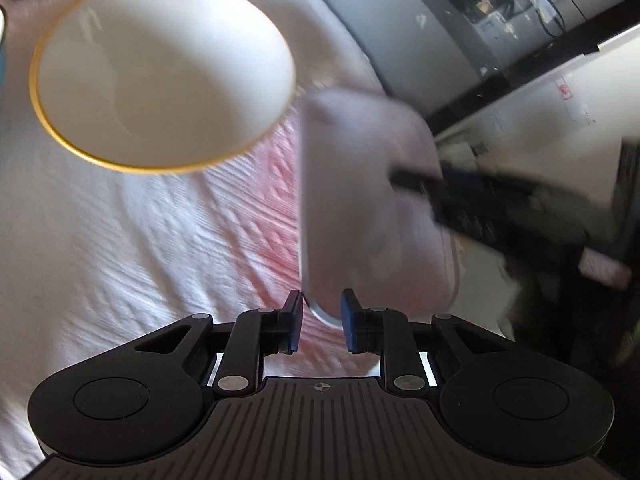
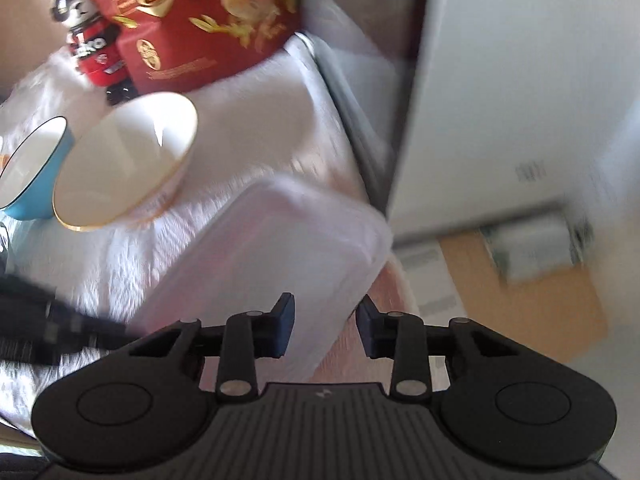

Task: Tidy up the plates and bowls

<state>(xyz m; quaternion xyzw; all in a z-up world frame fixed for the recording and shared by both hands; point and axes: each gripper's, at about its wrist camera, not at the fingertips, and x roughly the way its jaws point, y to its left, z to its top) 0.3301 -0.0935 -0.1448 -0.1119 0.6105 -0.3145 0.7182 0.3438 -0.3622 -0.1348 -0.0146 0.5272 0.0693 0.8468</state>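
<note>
A white rectangular plate [image 1: 360, 208] lies blurred on the cloth, reaching from my left gripper [image 1: 322, 320] to the right gripper [image 1: 404, 180] at its far edge. My left pads close on the plate's near rim. In the right wrist view the same plate [image 2: 272, 256] has its corner between the pads of my right gripper [image 2: 325, 328], and the left gripper [image 2: 116, 334] shows as a dark blur at its left edge. A white bowl with a gold rim [image 1: 160, 76] stands beyond the plate, empty. A blue bowl [image 2: 36, 168] sits beside the gold-rimmed bowl [image 2: 124, 164].
A white quilted cloth with a pink band [image 1: 120, 240] covers the table. A red printed box [image 2: 200, 20] and a small black-and-red figurine [image 2: 88, 40] stand behind the bowls. The table's edge [image 2: 348, 120] runs close to the plate, with a white cabinet [image 2: 520, 80] and floor beyond.
</note>
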